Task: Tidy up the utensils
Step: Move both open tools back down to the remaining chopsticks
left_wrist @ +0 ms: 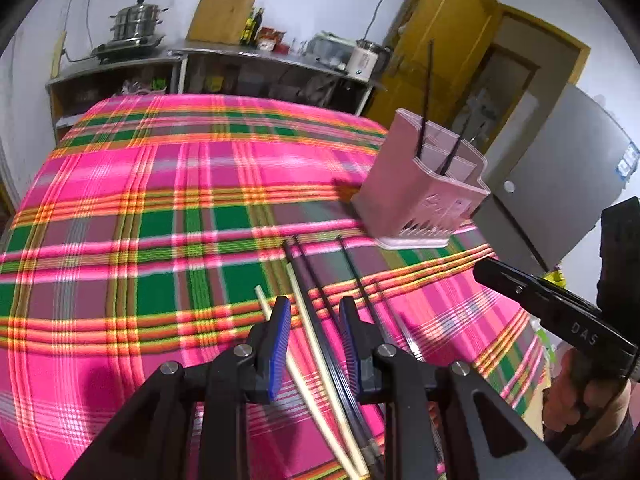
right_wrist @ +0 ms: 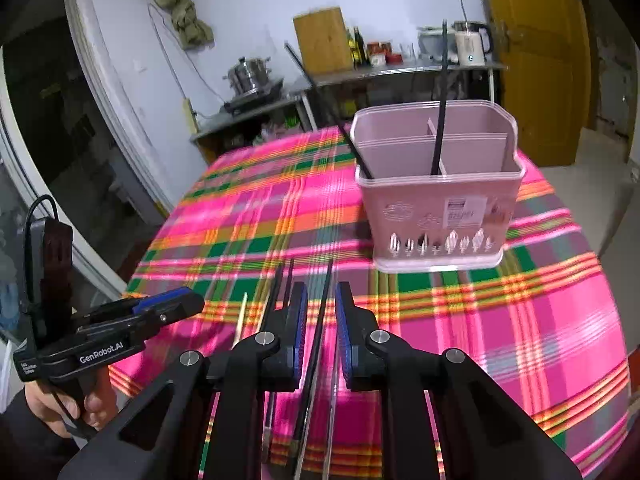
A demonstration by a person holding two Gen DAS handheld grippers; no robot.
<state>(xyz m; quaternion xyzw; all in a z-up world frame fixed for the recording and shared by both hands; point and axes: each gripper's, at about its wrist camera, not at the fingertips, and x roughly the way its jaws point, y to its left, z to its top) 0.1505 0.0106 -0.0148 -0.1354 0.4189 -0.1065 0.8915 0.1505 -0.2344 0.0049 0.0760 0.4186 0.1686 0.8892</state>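
chopsticks (left_wrist: 316,320) on plaid tablecloth (left_wrist: 160,208), pink holder (right_wrist: 436,184) behind, both grippers above

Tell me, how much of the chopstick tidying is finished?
Two black chopsticks already stand in the pink holder. Nothing looks gripped: the left hand-held gripper and right hand-held gripper hover with jaws apart over the loose ones. Left: several black chopsticks and pale chopsticks on the plaid tablecloth.

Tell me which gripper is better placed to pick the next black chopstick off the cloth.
Right, probably. A black chopstick runs between the right gripper pads. The left gripper straddles a pale chopstick too.
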